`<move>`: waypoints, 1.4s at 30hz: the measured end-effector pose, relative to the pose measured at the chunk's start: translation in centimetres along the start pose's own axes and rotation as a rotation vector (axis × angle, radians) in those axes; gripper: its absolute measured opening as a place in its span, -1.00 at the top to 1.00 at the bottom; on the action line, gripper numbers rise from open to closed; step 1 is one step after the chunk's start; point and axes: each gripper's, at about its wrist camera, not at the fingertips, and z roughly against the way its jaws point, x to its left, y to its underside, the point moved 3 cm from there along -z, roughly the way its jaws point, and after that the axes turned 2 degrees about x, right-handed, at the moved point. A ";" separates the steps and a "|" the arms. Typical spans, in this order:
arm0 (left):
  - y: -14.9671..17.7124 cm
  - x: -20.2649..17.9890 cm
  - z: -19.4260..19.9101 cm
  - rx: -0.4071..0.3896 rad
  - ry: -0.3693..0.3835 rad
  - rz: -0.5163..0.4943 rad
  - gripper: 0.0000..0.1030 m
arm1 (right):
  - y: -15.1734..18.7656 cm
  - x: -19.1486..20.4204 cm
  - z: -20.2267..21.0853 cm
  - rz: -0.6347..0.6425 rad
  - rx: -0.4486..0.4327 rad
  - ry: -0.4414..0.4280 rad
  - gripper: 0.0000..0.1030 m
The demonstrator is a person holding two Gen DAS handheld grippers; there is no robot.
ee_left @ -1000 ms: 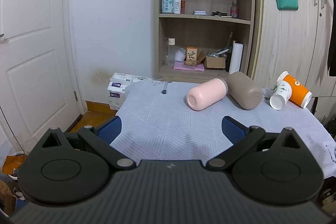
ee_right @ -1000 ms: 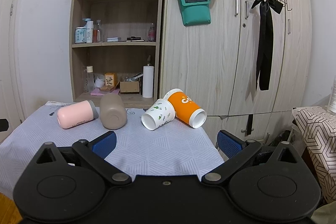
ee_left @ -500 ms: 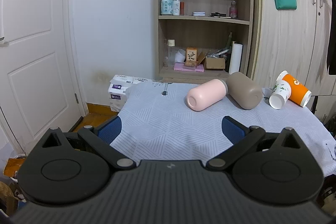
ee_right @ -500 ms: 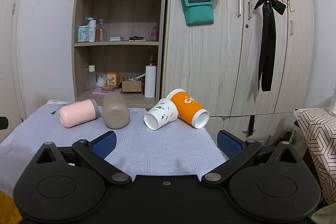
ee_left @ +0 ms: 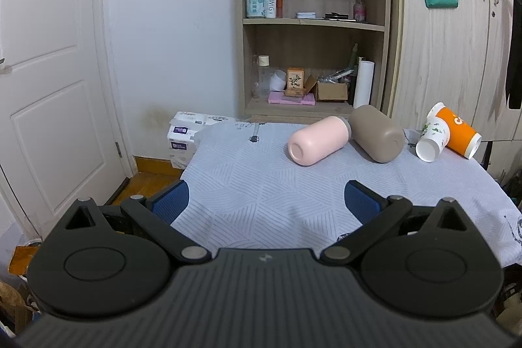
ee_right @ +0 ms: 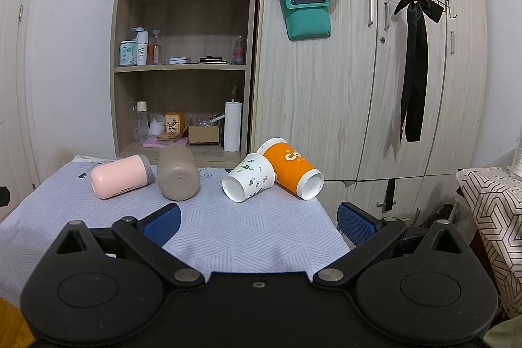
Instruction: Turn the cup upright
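Several cups lie on their sides on the table with the pale patterned cloth [ee_left: 261, 185]: a pink cup [ee_left: 318, 140], a taupe cup [ee_left: 376, 132], a white paper cup with leaf print [ee_left: 432, 139] and an orange paper cup [ee_left: 458, 130]. They also show in the right wrist view: pink cup [ee_right: 120, 175], taupe cup [ee_right: 177, 172], white cup [ee_right: 249, 181], orange cup [ee_right: 293, 172]. My left gripper [ee_left: 266, 201] is open and empty over the table's near left part. My right gripper [ee_right: 259, 222] is open and empty, in front of the paper cups.
A wooden shelf unit [ee_right: 182, 70] with bottles and boxes stands behind the table, with wardrobe doors [ee_right: 375, 70] to its right. A white door [ee_left: 49, 70] and a pack of tissues [ee_left: 186, 136] are to the left. A patterned surface [ee_right: 492, 211] is at the right.
Both grippers have drifted slightly; the view has shifted a little. The cups have not moved and both grippers stay open.
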 end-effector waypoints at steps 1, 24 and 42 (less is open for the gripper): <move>0.0 0.0 0.1 0.000 0.000 0.001 -1.00 | 0.0 0.0 0.0 0.000 0.000 -0.001 -1.00; -1.5 -2.3 -2.7 0.116 0.032 -0.022 -1.00 | -1.0 -0.3 -3.9 0.068 0.015 -0.031 -1.00; -5.9 -7.6 -13.5 0.198 0.128 0.083 -1.00 | -3.7 3.2 -14.2 0.175 0.141 -0.578 -0.97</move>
